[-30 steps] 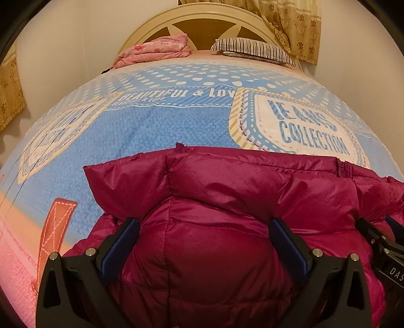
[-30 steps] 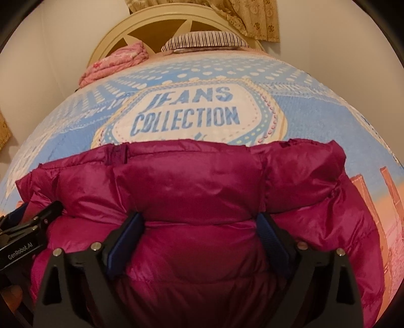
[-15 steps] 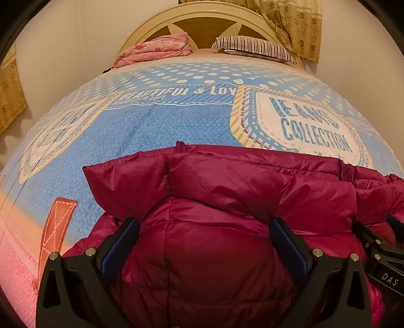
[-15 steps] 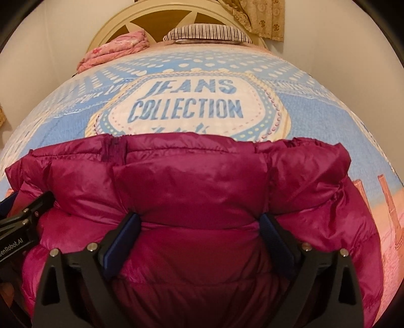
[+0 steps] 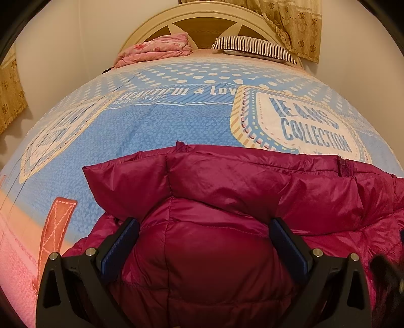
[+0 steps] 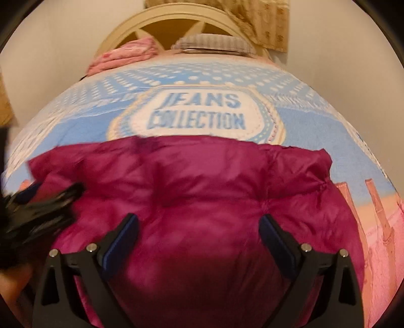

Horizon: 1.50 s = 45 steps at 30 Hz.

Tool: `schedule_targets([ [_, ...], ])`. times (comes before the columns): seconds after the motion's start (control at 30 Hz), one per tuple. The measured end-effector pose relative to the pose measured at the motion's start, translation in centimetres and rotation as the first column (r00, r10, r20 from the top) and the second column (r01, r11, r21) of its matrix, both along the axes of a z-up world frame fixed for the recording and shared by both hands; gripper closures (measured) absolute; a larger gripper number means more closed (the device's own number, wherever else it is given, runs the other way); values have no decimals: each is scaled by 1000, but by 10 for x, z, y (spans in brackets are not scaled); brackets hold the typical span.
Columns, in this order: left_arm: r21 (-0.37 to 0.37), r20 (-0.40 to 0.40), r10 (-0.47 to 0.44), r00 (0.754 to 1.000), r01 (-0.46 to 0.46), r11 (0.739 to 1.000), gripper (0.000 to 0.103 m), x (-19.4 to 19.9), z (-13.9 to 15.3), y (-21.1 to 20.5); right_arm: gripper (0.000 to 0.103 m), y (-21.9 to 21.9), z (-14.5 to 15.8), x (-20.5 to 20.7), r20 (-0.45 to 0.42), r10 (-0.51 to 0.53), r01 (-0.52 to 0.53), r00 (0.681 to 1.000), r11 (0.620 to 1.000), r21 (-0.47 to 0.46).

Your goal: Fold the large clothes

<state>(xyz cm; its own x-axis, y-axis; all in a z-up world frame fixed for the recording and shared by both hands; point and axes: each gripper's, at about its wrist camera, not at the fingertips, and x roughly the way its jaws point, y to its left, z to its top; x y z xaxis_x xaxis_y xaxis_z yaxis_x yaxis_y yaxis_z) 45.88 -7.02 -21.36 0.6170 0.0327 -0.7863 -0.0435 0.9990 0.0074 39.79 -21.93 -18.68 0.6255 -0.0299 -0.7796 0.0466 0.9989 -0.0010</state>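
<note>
A magenta puffer jacket (image 5: 227,191) lies bunched on the near part of the bed, its far edge folded into a thick roll. My left gripper (image 5: 202,224) is open, and the padded fabric bulges up between its wide-set blue pads. The right wrist view is blurred. It shows the same jacket (image 6: 202,176) swelling between the spread fingers of my right gripper (image 6: 198,218), which is open too. The left gripper (image 6: 45,201) appears as a dark smear at that view's left edge. The right gripper (image 5: 386,272) shows blurred at the left view's right edge.
The blue printed bed cover (image 5: 151,131) stretches beyond the jacket to a cream headboard (image 5: 202,20). A folded pink blanket (image 5: 156,49) and a striped pillow (image 5: 252,46) lie at the head end. Walls flank both sides of the bed, and a patterned curtain (image 5: 295,25) hangs at the back right.
The right gripper has shifted, blurring its view and showing more of the headboard wall. In the left view it has dropped lower at the right edge. The left gripper has barely moved.
</note>
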Motion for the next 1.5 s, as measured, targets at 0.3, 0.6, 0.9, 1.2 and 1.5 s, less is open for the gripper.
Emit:
schedule_targets([
  [0.3,-19,3,4,1000,-4,1000,1,-2,1,2,0,15,-27,-5,-45,17,-20,999,998,-64],
  [0.6,-17,-10,-14,1000,14,1000,1,-55,39,1,0,17,-30,-6,-51,22,-26,998,997,-78],
  [0.9,-6,25,-30,999,30,1000,1,-113,30,-6,0,29,7,-80,9,37,-36,999,995,-89],
  [1.2,-1,20,-11,1000,11,1000,1,-113,14,-9,0,35,-26,-90,-2,25,-25,1000,992,-127],
  [1.5,-44,126,76,989,-71,997,1,-201,55,17,0,32,2,-140,71,48,-42,996,996,-82],
])
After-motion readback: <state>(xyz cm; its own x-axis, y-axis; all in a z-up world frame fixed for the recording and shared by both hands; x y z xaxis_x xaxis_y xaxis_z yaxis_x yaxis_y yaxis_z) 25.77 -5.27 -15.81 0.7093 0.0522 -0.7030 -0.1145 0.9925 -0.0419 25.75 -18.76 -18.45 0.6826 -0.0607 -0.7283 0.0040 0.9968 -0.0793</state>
